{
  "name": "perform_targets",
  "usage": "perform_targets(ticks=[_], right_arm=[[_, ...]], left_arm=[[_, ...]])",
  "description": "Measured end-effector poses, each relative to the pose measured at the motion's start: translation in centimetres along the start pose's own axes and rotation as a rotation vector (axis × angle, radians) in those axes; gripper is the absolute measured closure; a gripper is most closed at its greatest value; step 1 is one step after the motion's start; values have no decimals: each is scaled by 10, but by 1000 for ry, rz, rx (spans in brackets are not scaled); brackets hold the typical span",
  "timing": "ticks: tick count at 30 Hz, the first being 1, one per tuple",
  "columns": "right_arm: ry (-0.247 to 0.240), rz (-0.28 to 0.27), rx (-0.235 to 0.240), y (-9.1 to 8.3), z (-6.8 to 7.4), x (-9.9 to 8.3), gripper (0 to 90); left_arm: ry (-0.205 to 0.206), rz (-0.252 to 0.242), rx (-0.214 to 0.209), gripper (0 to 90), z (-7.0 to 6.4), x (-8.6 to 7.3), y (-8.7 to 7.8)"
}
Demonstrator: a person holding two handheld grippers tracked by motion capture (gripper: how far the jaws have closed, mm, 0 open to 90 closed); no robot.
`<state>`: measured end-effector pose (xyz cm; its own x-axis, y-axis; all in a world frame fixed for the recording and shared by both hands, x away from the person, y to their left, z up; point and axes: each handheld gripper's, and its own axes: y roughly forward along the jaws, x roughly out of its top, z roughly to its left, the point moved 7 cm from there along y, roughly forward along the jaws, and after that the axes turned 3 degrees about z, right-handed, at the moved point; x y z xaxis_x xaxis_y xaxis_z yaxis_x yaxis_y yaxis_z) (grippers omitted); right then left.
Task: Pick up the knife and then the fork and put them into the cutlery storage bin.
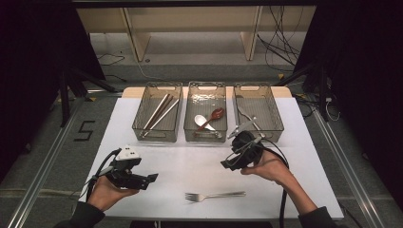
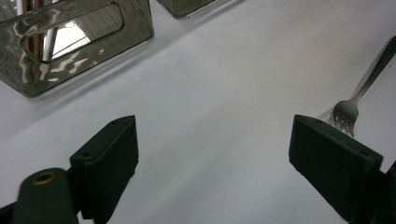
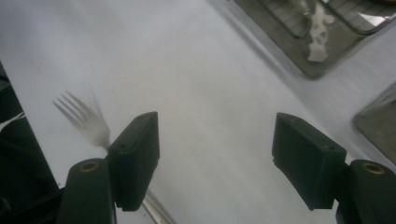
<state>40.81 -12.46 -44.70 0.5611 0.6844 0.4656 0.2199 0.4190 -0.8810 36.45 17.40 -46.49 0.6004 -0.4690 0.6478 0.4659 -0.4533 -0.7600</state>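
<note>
Both grippers of mine stand with jaws apart, holding nothing: left gripper [image 1: 151, 177] and right gripper [image 1: 227, 163] hover over the white table [image 1: 190, 161]. Between them, nearer me, the fork [image 1: 214, 195] lies flat (tines pointing left).

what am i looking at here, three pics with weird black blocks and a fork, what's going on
A person sits at a white table holding a two-jaw tool in each hand: the left hand-held gripper and the right hand-held gripper. The wide picture comes from a camera above. The other two come from cameras riding on each gripper; the black blocks are its jaws, standing open with nothing between them. A fork lies loose on the table. Behind stand three clear bins: the left bin holds chopsticks, the middle bin holds spoons, and the right bin holds metal cutlery.
</note>
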Motion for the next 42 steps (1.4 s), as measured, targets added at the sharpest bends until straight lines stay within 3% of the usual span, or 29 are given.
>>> perform_targets(ticks=[5,16,29,42], right_arm=[[-46,49,20,12,16,-7,329],[-138,152,15,33,40,-25,336],[-189,234,28,48,53,-39,404],[-235,297,26,63,58,-48,564]], left_arm=[[1,-4,0,154,0,0,0],[0,-3,0,154,0,0,0],[2,-1,2,154,-1,0,0],[4,3,0,154,0,-1,1]])
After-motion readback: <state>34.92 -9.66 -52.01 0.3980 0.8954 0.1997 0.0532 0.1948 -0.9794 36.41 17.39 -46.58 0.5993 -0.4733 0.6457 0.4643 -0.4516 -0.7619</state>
